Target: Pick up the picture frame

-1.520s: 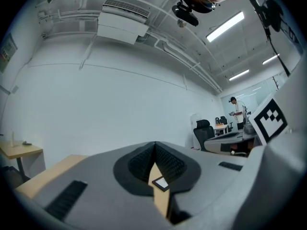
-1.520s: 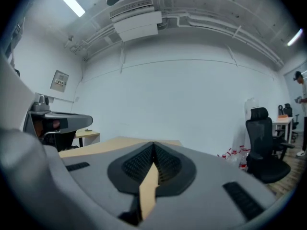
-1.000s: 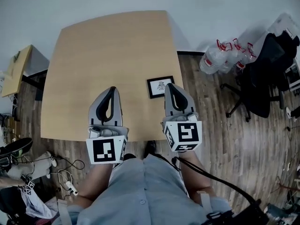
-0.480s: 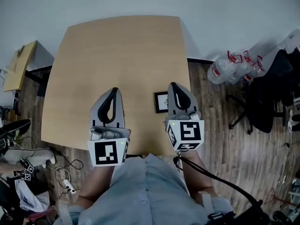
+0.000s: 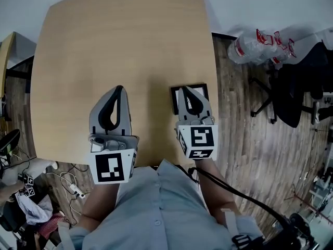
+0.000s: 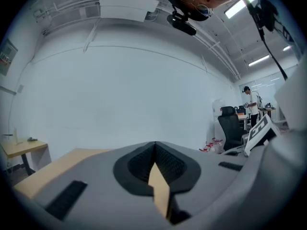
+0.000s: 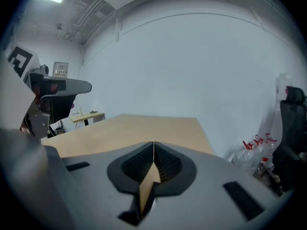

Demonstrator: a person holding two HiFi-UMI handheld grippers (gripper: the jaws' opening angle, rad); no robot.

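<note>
Now the picture frame (image 5: 202,90) lies flat on the wooden worktop (image 5: 125,40), close to its right edge and towards the person's side. The right claw (image 5: 183,90) hangs over it and covers its middle, so only the black border shows on either side; whether they touch cannot be told. Its jaws are pressed together with nothing between them. The left claw (image 5: 119,89), well apart from the frame over bare wood, likewise has its jaws together and empty.
</note>
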